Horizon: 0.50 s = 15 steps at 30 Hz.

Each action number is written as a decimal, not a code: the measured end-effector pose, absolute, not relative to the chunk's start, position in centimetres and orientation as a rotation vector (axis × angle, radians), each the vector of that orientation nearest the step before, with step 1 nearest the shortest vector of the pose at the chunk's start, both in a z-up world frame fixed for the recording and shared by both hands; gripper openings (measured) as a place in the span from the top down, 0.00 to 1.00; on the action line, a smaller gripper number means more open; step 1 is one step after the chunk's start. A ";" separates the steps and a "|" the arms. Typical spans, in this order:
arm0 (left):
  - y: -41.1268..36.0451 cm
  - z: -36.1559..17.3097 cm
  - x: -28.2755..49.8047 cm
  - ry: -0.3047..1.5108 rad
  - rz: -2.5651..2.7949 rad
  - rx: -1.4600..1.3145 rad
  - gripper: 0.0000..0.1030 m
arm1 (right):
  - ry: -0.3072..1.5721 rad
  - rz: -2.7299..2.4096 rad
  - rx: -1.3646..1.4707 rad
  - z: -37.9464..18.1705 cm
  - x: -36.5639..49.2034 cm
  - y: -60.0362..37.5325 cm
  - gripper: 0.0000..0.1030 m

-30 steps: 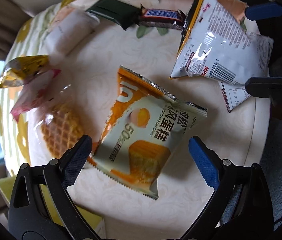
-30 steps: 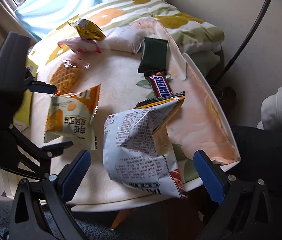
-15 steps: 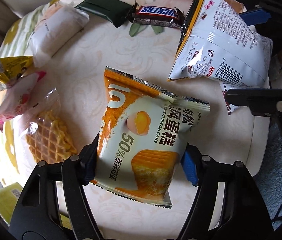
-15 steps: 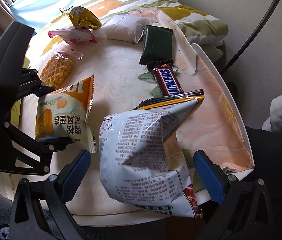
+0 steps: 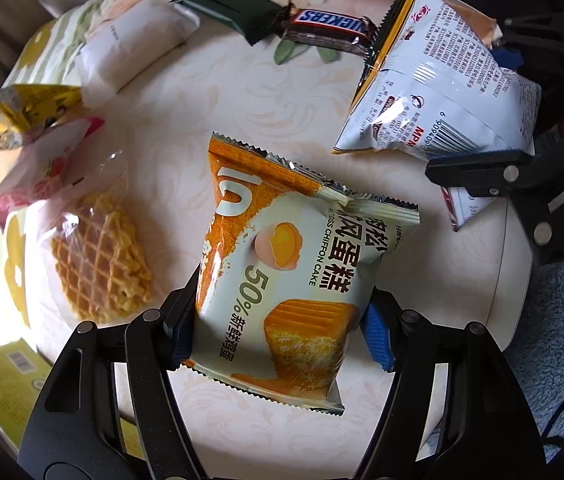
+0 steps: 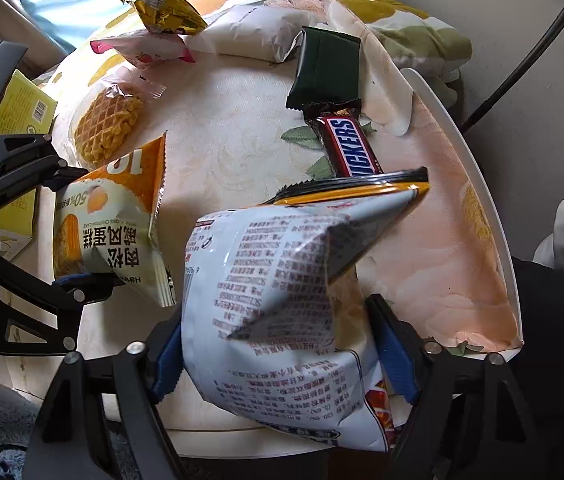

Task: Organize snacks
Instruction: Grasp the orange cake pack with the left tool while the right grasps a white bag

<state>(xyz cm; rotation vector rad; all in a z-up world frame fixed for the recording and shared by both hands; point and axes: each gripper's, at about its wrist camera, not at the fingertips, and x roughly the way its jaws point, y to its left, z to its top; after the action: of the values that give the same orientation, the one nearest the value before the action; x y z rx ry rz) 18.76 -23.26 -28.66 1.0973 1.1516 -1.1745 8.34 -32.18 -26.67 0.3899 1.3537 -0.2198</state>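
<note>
The left hand-held gripper [image 5: 278,324] pinches the cake pack [image 5: 289,280] by its lower sides, both pads pressed against the wrapper. The right hand-held gripper [image 6: 282,352] grips the chip bag [image 6: 285,304] the same way, its blue pads squeezing the crinkled bag from either side, printed back facing up. Both packs sit over the near part of the round counter [image 5: 210,92], the cake pack just left of the chip bag as the right camera sees it.

Past the chip bag lies a Snickers bar [image 6: 349,146], its far end touching a dark green pack [image 6: 325,68]. Left of the Snickers, well apart, a waffle [image 6: 108,122] lies in clear wrap. Beyond the waffle are a pink pack [image 6: 142,50] and a gold pack [image 6: 166,12], with a white pack [image 6: 250,36] beside them at the far edge. A yellow box [image 6: 22,108] shows beyond the counter's left rim.
</note>
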 end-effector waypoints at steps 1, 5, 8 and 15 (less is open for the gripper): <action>-23.1 -28.5 18.8 1.154 -1.166 1.090 0.37 | 1.353 -0.214 0.388 -26.6 8.3 -32.2 0.37; -22.8 -27.6 19.0 1.164 -1.129 1.055 0.37 | 1.334 -0.189 0.369 -26.0 8.2 -32.3 0.45; -22.6 -26.6 19.3 1.195 -1.095 0.993 0.37 | 1.305 -0.170 0.350 -24.9 8.2 -32.4 0.45; -21.3 -23.1 19.6 1.188 -0.986 0.867 0.37 | 1.217 -0.112 0.266 -21.3 8.5 -32.3 0.46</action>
<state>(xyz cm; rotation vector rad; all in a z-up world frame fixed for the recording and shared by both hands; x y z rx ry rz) 19.59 -21.30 -23.14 0.8667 1.1885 -0.9863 8.47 -32.26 -21.26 0.2665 1.2166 -0.1117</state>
